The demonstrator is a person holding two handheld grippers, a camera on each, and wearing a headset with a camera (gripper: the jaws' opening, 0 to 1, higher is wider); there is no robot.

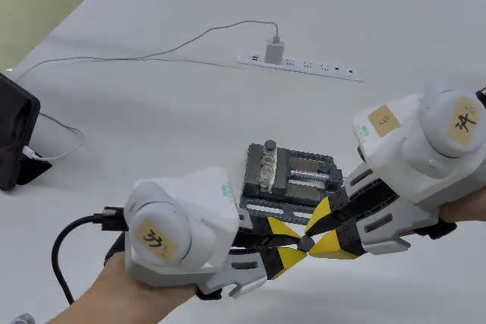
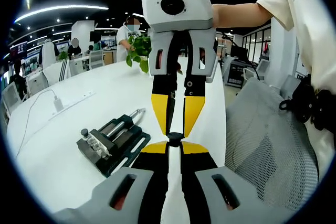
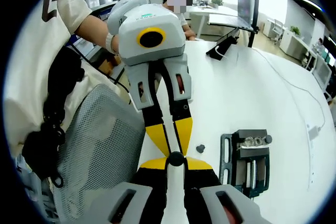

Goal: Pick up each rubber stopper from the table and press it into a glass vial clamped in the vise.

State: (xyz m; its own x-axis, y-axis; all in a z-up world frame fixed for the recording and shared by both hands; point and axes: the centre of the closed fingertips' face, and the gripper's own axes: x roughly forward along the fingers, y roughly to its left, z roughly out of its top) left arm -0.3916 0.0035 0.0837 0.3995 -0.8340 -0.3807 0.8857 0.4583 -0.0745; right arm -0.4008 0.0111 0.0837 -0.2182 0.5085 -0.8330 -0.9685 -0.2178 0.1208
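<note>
Pinching one rubber stopper (image 1: 306, 243) at lower centre, left gripper (image 1: 295, 253) and right gripper (image 1: 317, 237) both closed on it
One vial (image 1: 269, 149) in the vise (image 1: 304, 180) looks plugged; open vials (image 3: 252, 141) and a loose stopper (image 3: 200, 148) remain

The small dark rubber stopper (image 1: 305, 243) sits buried among four yellow jaw tips; which gripper truly pinches it, I cannot tell. The white body of the left gripper (image 1: 295, 253) covers the near corner of the black metal vise (image 1: 323, 166). Its clear glass vials (image 1: 267, 172) look too small to count.
</note>
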